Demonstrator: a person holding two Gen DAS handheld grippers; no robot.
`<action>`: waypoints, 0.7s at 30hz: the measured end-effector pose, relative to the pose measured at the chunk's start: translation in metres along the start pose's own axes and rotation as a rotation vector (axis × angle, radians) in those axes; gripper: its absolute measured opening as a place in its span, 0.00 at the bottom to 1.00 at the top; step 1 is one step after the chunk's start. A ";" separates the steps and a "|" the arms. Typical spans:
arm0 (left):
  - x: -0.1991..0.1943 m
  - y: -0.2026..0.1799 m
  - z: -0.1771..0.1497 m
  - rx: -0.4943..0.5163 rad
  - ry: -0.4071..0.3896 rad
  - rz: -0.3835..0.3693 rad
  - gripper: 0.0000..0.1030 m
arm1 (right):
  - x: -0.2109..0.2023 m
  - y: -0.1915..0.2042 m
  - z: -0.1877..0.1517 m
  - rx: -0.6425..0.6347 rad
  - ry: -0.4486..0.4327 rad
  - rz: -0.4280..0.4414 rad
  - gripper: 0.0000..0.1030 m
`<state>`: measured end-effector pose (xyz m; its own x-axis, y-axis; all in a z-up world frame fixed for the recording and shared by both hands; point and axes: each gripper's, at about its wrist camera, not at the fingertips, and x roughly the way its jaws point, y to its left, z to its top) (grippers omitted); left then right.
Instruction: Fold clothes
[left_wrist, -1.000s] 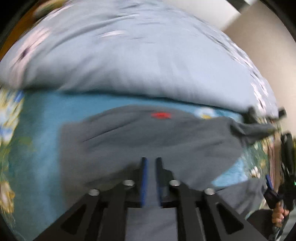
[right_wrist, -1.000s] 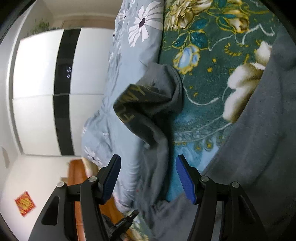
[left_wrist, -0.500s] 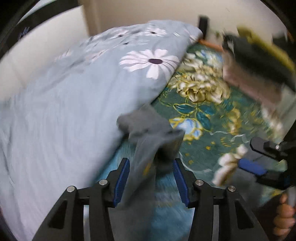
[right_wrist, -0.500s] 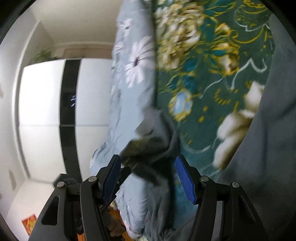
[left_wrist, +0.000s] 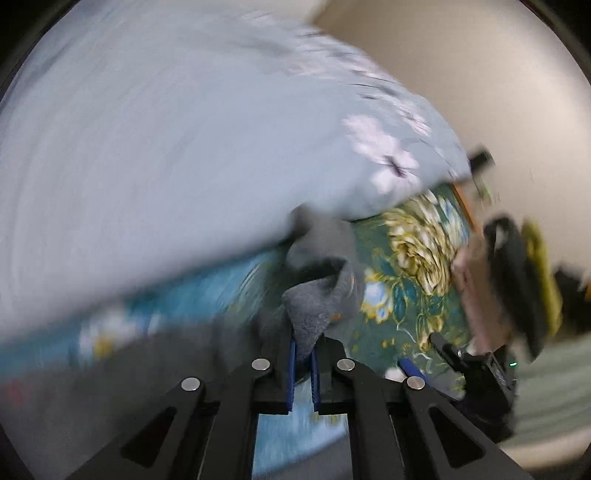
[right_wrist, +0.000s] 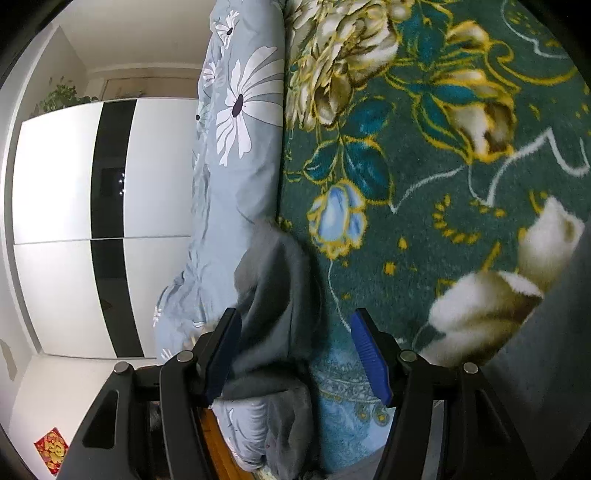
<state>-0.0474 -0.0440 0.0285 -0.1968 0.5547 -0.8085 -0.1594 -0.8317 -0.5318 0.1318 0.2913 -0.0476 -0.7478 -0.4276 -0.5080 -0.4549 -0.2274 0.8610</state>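
Left gripper (left_wrist: 303, 363): fingers just closed, pinching grey garment (left_wrist: 321, 280) | garment trails ahead over green floral blanket (right_wrist: 443, 155) on bed | right gripper (right_wrist: 295, 354): fingers open, straddling the cloth untouched, ready to grasp.

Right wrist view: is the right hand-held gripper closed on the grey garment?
No. The right hand-held gripper stands open, its blue pads wide apart, the grey garment lying loosely between them.

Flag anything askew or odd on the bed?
The grey fleece garment is bunched in a rumpled heap against the pale blue floral duvet, not flat. The left hand-held gripper pinches one fold; the rest trails.
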 end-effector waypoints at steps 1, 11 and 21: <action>-0.002 0.018 -0.009 -0.050 0.013 0.004 0.06 | 0.003 0.001 -0.001 -0.008 0.014 -0.004 0.61; -0.017 0.126 -0.106 -0.404 0.068 -0.003 0.07 | 0.064 0.050 -0.011 -0.271 0.222 -0.055 0.61; -0.050 0.136 -0.121 -0.433 0.099 -0.022 0.30 | 0.143 0.050 -0.050 -0.273 0.414 -0.150 0.61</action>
<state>0.0578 -0.1882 -0.0337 -0.1006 0.5849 -0.8049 0.2614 -0.7650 -0.5886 0.0266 0.1747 -0.0755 -0.4050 -0.6703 -0.6219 -0.3583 -0.5094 0.7824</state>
